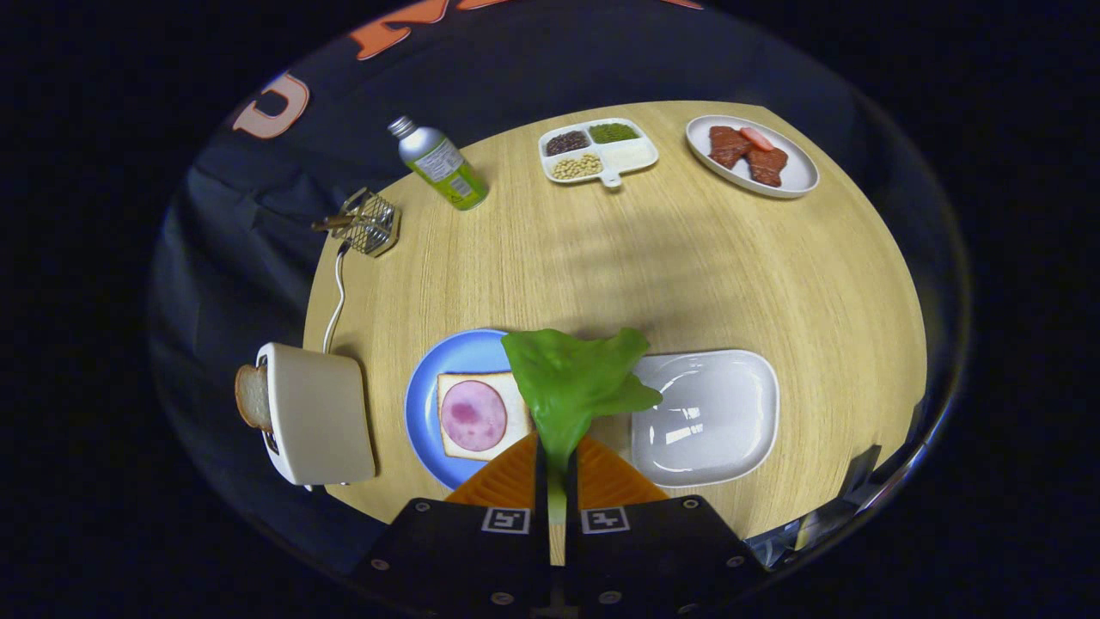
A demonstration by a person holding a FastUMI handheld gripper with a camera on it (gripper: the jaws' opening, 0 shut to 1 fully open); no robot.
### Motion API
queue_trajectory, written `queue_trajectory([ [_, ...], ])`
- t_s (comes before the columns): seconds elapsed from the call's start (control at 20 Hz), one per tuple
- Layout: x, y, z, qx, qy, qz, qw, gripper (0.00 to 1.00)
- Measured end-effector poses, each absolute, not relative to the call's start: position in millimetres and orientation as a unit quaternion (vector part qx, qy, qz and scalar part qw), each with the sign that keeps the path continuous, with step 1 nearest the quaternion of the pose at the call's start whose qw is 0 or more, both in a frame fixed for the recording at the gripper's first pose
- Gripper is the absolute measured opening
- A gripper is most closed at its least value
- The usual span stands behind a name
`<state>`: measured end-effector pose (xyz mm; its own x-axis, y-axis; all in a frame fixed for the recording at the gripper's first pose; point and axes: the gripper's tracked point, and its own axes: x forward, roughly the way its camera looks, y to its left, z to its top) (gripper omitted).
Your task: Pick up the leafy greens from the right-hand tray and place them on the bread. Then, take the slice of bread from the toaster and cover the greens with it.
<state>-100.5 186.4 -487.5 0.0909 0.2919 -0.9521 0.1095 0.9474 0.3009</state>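
My gripper (557,468) is shut on the stem of the leafy greens (574,378), which hang above the table between the blue plate (427,387) and the white tray (713,417). On the blue plate lies a slice of bread (451,434) with a round slice of ham (473,415) on it, just left of my fingers. The white tray to the right of the fingers holds nothing. Further left stands a white toaster (316,414) with a slice of bread (252,395) sticking out of its slot.
On the round wooden table (687,266), far beyond the fingers, stand a green bottle (440,165), a divided dish of beans and grains (597,150) and a white plate of meat slices (752,155). A small wire basket (368,223) sits beyond the toaster, whose cord (337,297) runs towards it.
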Motion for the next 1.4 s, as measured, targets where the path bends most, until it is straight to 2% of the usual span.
queue_trajectory([
  [0.55, -101.5, 271.6, -513.2, 0.123, 0.687, 0.122, 0.706, 0.08],
  [0.8, -105.4, 283.1, -525.6, 0.108, 0.69, 0.128, 0.704, 0.07],
  [0.9, -104.6, 274.3, -534.5, 0.089, 0.691, 0.11, 0.708, 0.07],
  [1.0, -103.9, 274.2, -533.5, 0.091, 0.689, 0.103, 0.711, 0.09],
  [1.15, -107.0, 280.5, -528.2, 0.1, 0.691, 0.113, 0.706, 0.21],
  [1.4, -104.5, 277.9, -517.1, 0.09, 0.683, 0.11, 0.717, 0.32],
])
